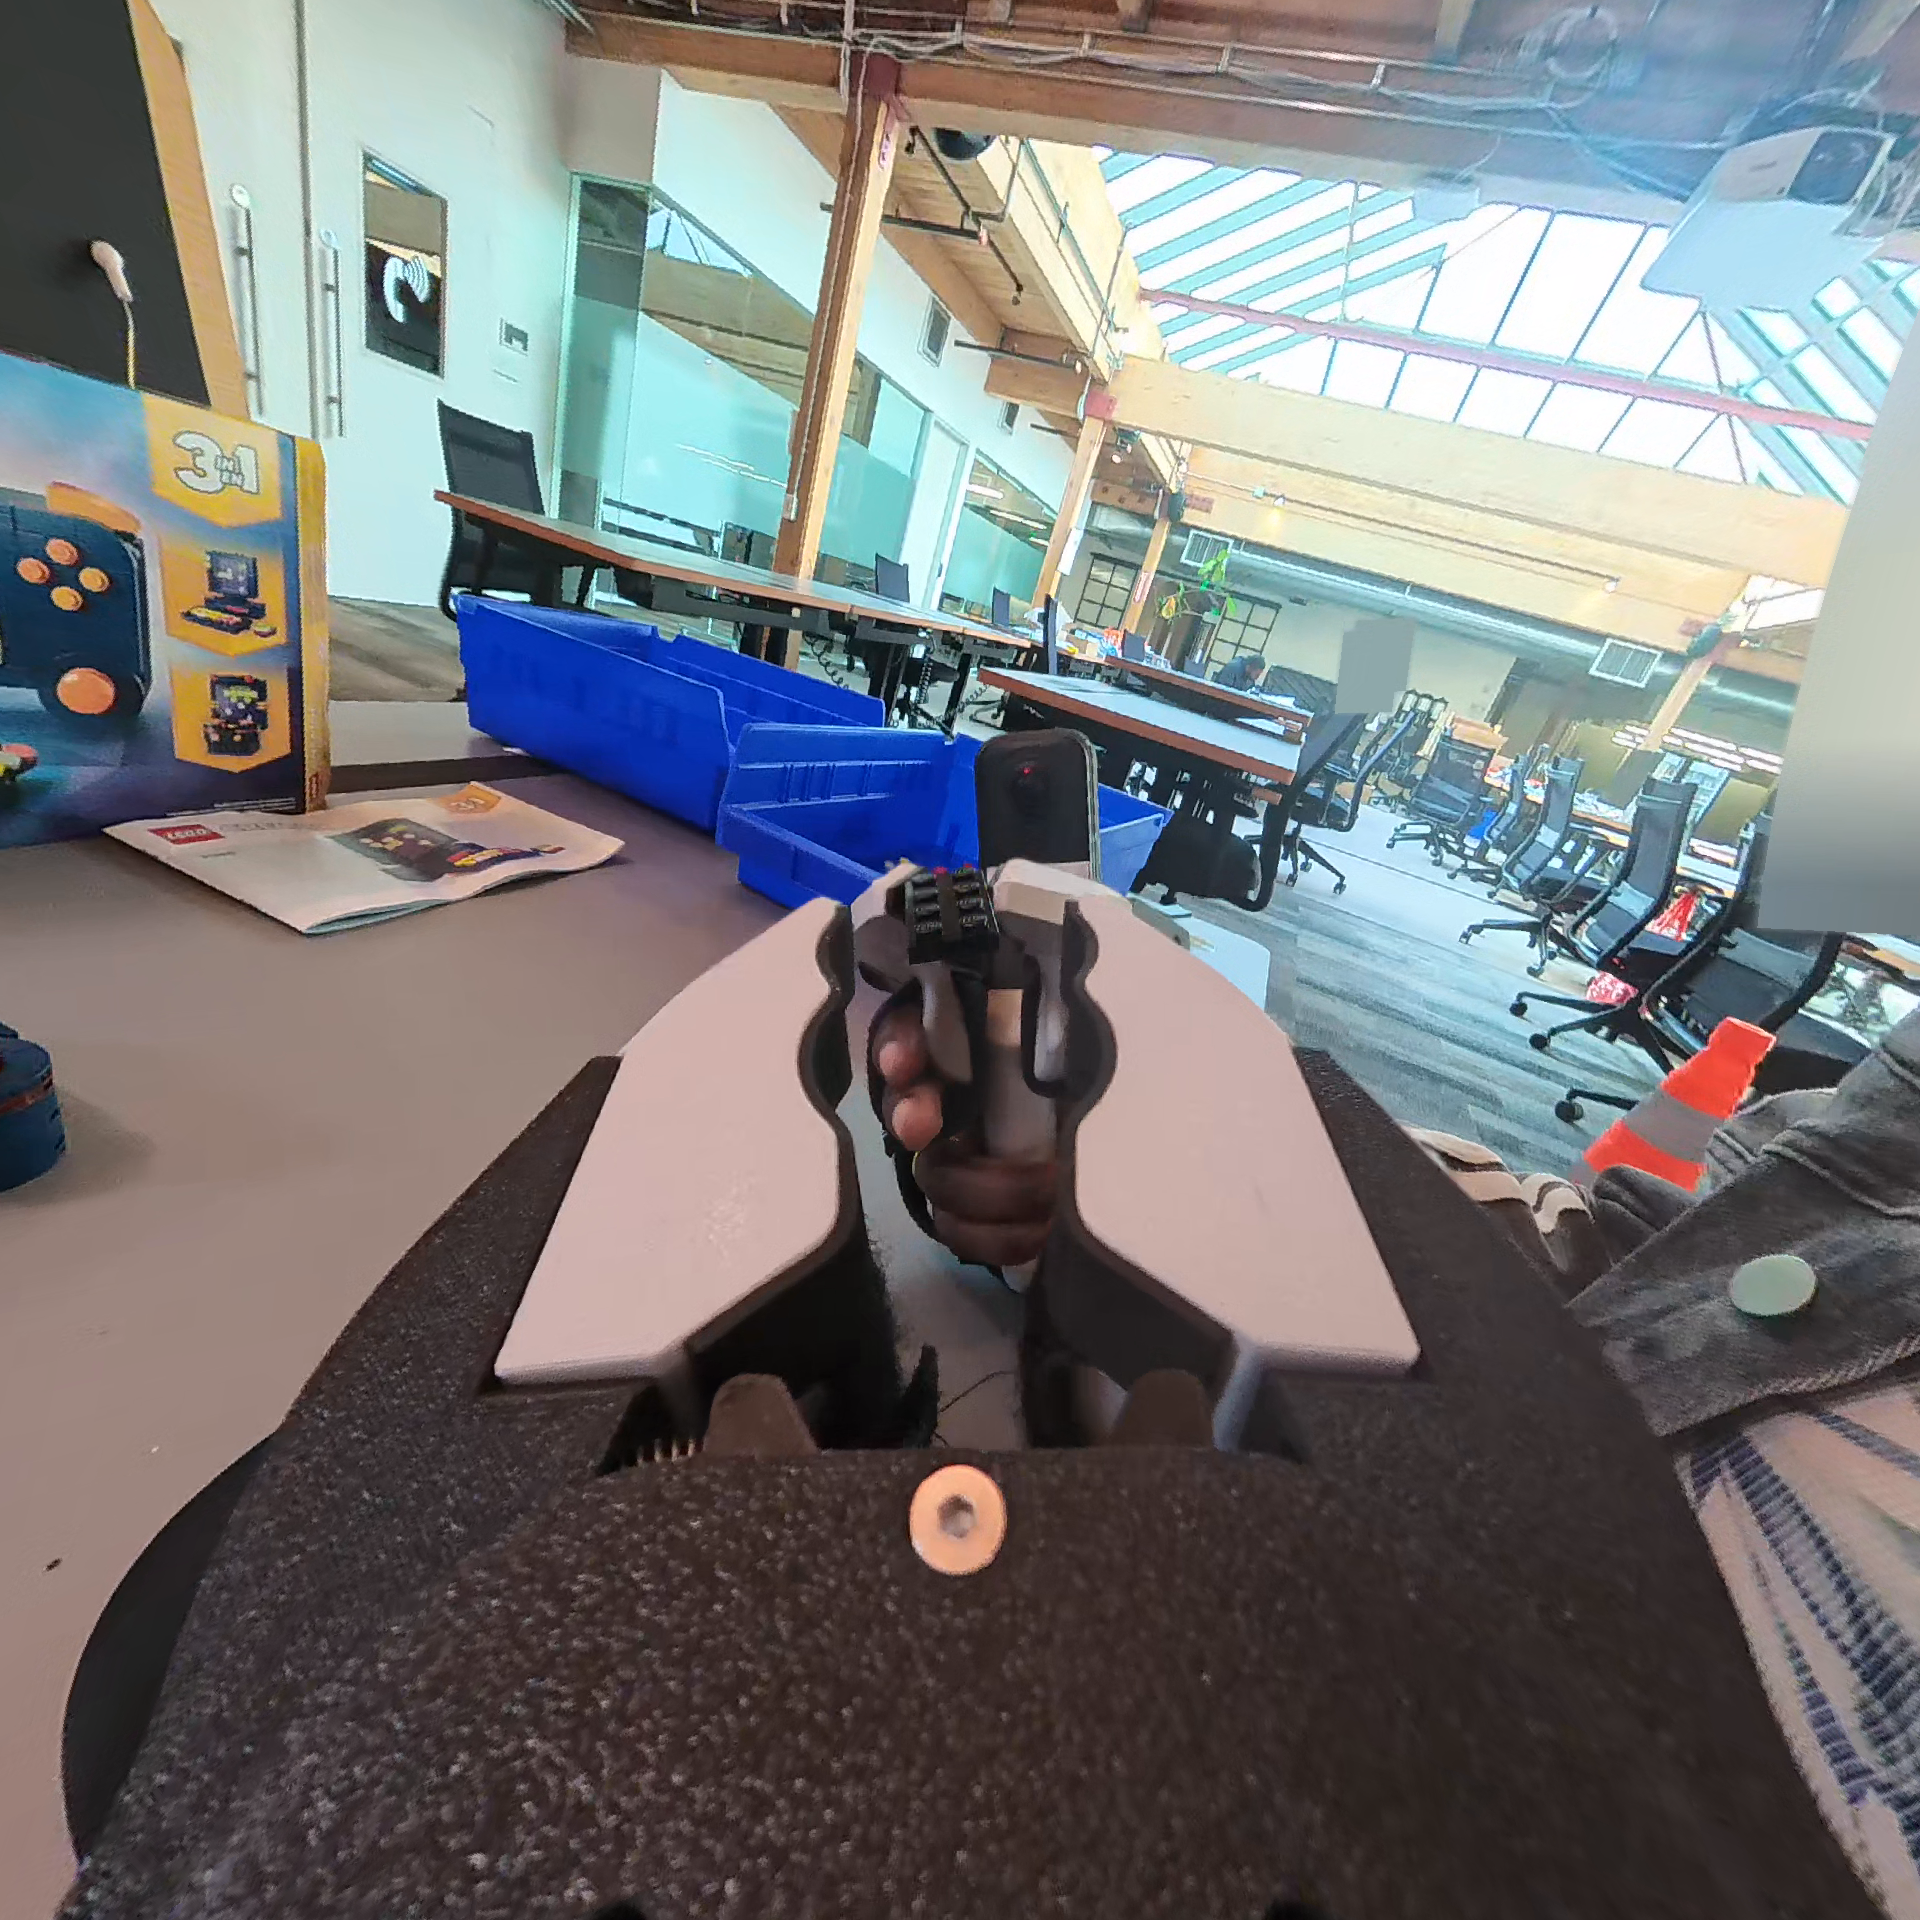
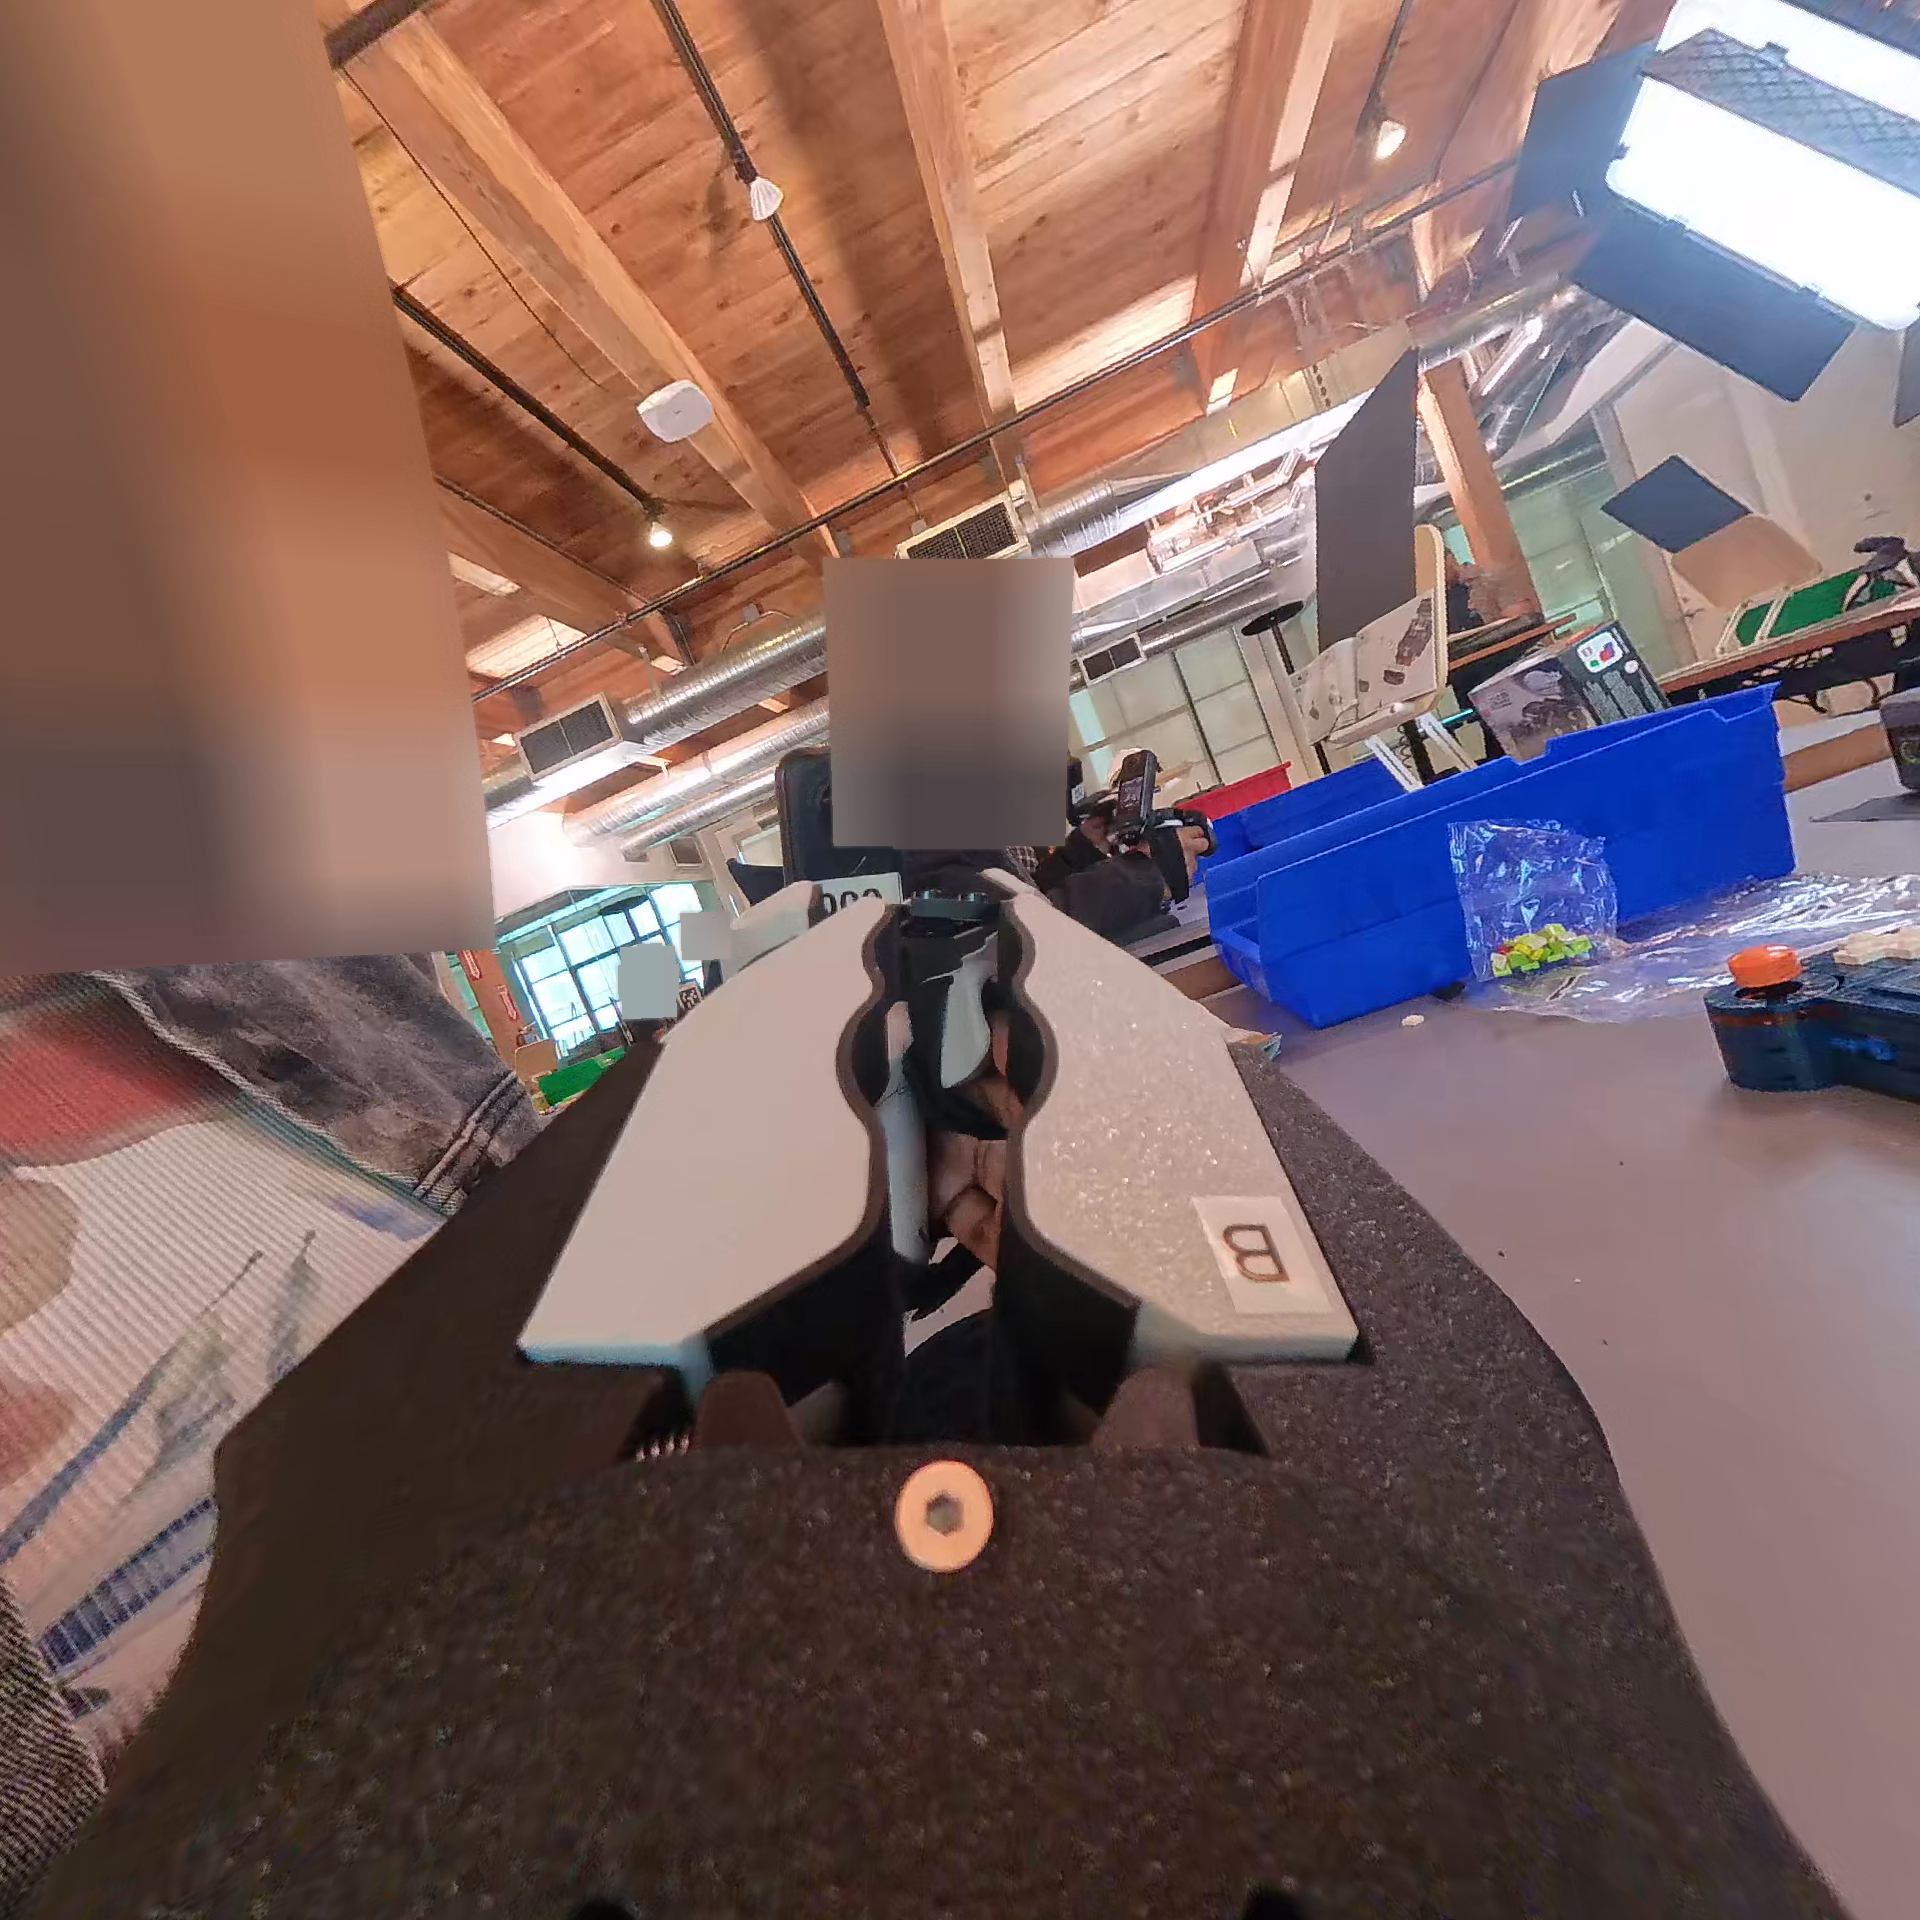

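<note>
My two grippers face each other tip to tip above the grey table (image 1: 312, 1091). My right gripper (image 2: 948, 902) is shut on a small black studded plate (image 2: 943, 910) held at its tips. In the left wrist view that plate (image 1: 951, 914) shows its studs, with the right gripper's grey fingers (image 1: 1023, 1039) and the hand holding it (image 1: 920, 1091) behind. My left gripper (image 1: 961, 920) stands a little open, with the plate and the right gripper's tips in the gap. I cannot tell whether its pads touch the plate.
Blue bins (image 1: 665, 707) (image 2: 1507, 894), a toy set box (image 1: 156, 623) and a booklet (image 1: 364, 852) lie on the table. A clear bag of green pieces (image 2: 1527, 914) and a dark blue model with an orange knob (image 2: 1818, 1023) sit to the right. My denim sleeve (image 1: 1766, 1195) is close. Both grippers' tips are close together, under 4 cm apart.
</note>
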Available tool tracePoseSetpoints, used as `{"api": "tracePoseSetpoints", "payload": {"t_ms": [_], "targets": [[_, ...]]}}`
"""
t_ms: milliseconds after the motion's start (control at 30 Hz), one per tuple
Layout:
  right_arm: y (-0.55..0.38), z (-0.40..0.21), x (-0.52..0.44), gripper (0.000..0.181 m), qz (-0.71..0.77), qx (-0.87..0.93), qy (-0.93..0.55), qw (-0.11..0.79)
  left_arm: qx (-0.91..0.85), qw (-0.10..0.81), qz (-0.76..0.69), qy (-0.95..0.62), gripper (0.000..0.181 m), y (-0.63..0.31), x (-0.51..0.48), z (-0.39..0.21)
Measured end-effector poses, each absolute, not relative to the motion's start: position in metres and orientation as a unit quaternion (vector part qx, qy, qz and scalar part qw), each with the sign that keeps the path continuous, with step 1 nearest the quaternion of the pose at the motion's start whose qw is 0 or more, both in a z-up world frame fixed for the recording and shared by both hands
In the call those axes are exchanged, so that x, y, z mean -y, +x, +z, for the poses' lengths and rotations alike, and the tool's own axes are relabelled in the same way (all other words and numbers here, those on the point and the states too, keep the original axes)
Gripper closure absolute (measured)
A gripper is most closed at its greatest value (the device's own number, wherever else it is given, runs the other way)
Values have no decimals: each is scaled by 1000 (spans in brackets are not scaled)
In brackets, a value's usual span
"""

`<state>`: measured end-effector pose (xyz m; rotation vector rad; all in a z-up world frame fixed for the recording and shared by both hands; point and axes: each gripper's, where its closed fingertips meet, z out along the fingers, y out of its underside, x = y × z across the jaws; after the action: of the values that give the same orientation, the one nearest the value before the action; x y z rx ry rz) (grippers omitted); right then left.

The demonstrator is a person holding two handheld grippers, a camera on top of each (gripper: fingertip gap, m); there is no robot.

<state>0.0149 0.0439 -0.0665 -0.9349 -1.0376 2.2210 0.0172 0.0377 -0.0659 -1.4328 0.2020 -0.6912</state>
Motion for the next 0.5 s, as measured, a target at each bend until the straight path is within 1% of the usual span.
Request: {"api": "tracePoseSetpoints", "payload": {"t_ms": [67, 133, 200, 233, 400, 500], "targets": [[15, -67, -44, 164, 819, 381, -345, 254, -93, 685, -308, -654, 145, 19, -40, -70], [14, -68, -44, 164, 818, 381, -348, 252, -90, 684, -314, -652, 150, 20, -41, -70], [14, -69, -44, 164, 818, 383, -350, 250, -87, 680, -318, -655, 156, 20, -42, -71], [13, -70, -43, 164, 817, 384, -351, 248, -88, 679, -317, -656, 163, 20, -43, -72], [12, -71, -43, 163, 812, 389, -354, 252, -94, 679, -305, -661, 165, 17, -42, -74], [12, -67, -54, 135, 803, 366, -359, 305, -87, 710, -258, -649, 165, -4, -37, -66]]}}
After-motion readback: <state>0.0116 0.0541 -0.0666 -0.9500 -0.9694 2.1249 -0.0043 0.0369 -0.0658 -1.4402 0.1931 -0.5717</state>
